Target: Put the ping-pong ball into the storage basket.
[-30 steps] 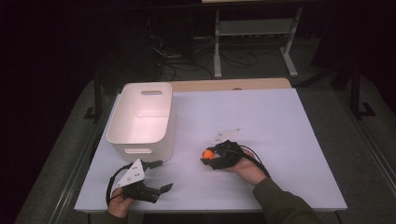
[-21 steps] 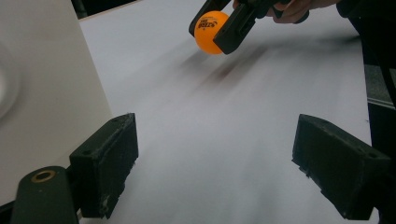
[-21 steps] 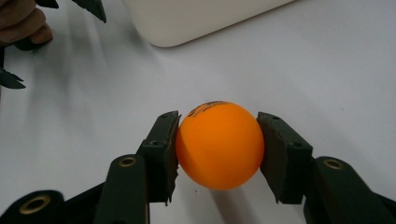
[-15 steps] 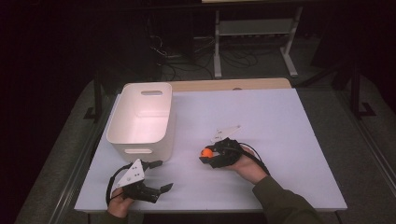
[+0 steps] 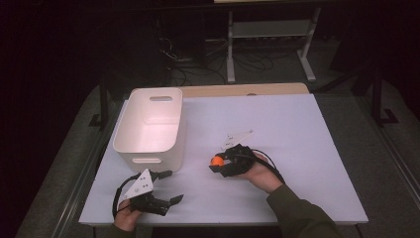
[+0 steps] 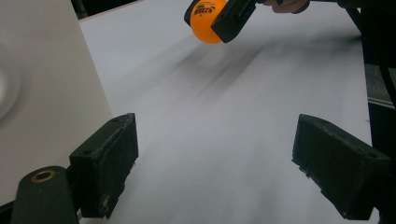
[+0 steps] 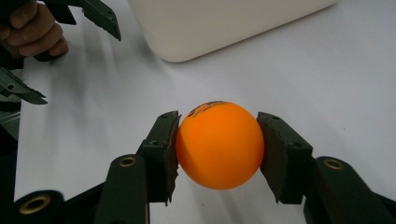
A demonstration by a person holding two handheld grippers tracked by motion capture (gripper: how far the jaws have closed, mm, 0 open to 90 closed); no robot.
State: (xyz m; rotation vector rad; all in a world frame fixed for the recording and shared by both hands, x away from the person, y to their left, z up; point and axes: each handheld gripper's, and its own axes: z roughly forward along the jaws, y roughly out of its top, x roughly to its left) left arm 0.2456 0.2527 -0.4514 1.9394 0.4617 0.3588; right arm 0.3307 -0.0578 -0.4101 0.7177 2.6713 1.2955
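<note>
Biggest worry here is that orange ball (image 7: 218, 144) popping out. It's smooth, round and light, pinched only at its two sides by the right hand-held gripper (image 5: 221, 162), so a slight twist or a loosened squeeze could send it squirting out and rolling across the worktop (image 5: 297, 129), maybe off the edge. If the plan is to drop it in the white bin (image 5: 151, 126), which is my guess, the bin wall is fairly tall, so coming in too low could knock the ball against the rim and bump it loose. Right now the ball sits clamped between the right jaws, raised a bit above the worktop, roughly mid-table and off to the right of the bin. The right hand (image 5: 260, 173) reaches in from the lower right with the gripper pointing left toward the bin, about level. The left hand-held gripper (image 5: 168, 187) is parked near the front edge just below the bin, jaws spread wide with nothing in them, pointing right toward the ball. It's also kind of in the neighbourhood, so a careless swing could clip it.
</note>
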